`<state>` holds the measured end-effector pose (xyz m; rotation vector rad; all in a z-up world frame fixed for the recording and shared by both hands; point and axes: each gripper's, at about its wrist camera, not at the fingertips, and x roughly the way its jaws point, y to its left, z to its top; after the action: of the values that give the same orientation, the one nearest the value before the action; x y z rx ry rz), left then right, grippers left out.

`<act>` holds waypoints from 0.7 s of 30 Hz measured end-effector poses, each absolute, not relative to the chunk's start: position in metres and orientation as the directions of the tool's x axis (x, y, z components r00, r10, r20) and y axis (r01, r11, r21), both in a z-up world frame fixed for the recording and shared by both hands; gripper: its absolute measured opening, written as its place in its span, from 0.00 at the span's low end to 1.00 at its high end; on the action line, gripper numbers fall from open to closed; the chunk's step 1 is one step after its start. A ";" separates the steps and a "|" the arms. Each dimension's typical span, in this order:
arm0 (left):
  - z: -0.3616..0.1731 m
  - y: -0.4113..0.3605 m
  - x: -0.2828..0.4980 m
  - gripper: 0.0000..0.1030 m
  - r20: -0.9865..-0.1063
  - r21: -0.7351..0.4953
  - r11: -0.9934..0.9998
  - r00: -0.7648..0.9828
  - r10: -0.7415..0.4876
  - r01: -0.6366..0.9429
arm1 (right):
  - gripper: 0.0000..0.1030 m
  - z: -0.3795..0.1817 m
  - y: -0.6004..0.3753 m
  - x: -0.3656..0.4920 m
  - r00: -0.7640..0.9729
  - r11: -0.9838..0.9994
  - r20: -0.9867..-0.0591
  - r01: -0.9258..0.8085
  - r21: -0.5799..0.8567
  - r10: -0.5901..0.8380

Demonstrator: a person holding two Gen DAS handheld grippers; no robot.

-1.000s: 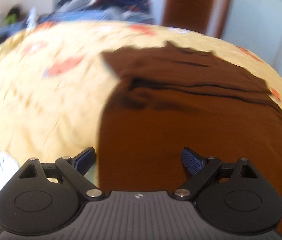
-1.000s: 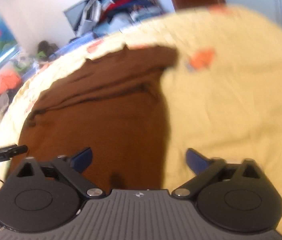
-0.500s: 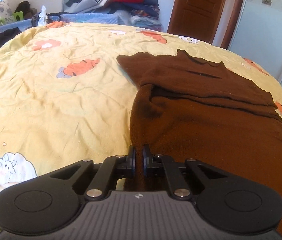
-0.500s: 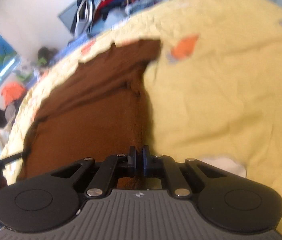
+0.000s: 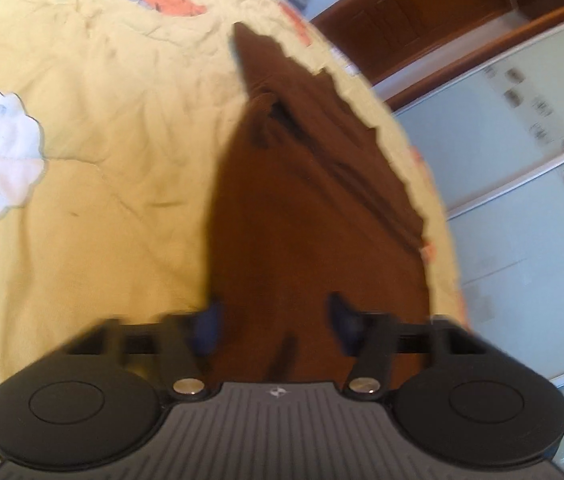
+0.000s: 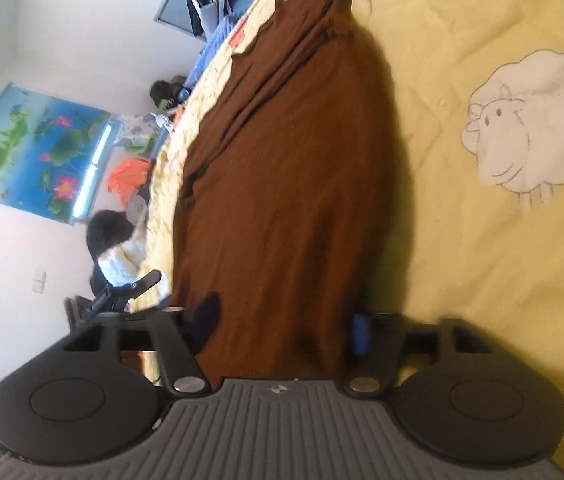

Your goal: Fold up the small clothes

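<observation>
Left wrist view: brown garment [image 5: 306,208] runs from bottom centre to upper centre across the yellow bedspread [image 5: 93,168]. Left gripper [image 5: 277,320] jaws have just been opening, now partly apart, cloth between them, pads not visibly pressing. Right wrist view: garment [image 6: 294,168] fills centre; right gripper [image 6: 284,326] likewise just been opening, partly apart astride the near hem. Judgement: light, limp knit, drapes and bunches; best taken at hem corners.
</observation>
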<state>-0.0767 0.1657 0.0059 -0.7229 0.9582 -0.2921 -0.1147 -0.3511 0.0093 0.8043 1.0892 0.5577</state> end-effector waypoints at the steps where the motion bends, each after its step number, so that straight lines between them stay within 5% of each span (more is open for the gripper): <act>1: 0.005 0.167 -0.077 0.14 -0.664 -0.648 0.756 0.552 -0.505 -0.088 | 0.11 0.009 -0.351 -0.115 0.361 0.630 -0.584 -0.015 0.776 0.727; 9: 0.025 0.213 -0.105 0.07 -0.741 -0.501 0.857 0.572 -0.353 -0.120 | 0.08 0.005 -0.381 -0.133 0.413 0.617 -0.565 0.007 0.787 0.714; 11: 0.032 0.231 -0.114 0.07 -0.748 -0.487 0.860 0.580 -0.323 -0.149 | 0.18 0.008 -0.381 -0.137 0.426 0.614 -0.563 0.021 0.789 0.709; 13: 0.046 0.241 -0.130 0.07 -0.713 -0.518 0.847 0.606 -0.353 -0.116 | 0.54 0.013 -0.380 -0.139 0.440 0.594 -0.536 0.007 0.804 0.720; 15: 0.062 0.245 -0.150 0.09 -0.728 -0.479 0.873 0.597 -0.337 -0.092 | 0.74 0.025 -0.373 -0.144 0.455 0.615 -0.536 -0.032 0.788 0.711; 21: 0.116 0.270 -0.233 0.12 -0.801 -0.177 0.970 0.598 -0.042 -0.169 | 0.76 0.041 -0.369 -0.156 0.449 0.688 -0.596 -0.062 0.723 0.666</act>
<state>-0.2334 0.2701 0.1160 -0.2458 0.9300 0.0743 -0.1561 -0.3692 0.0405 0.6899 1.0159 0.4973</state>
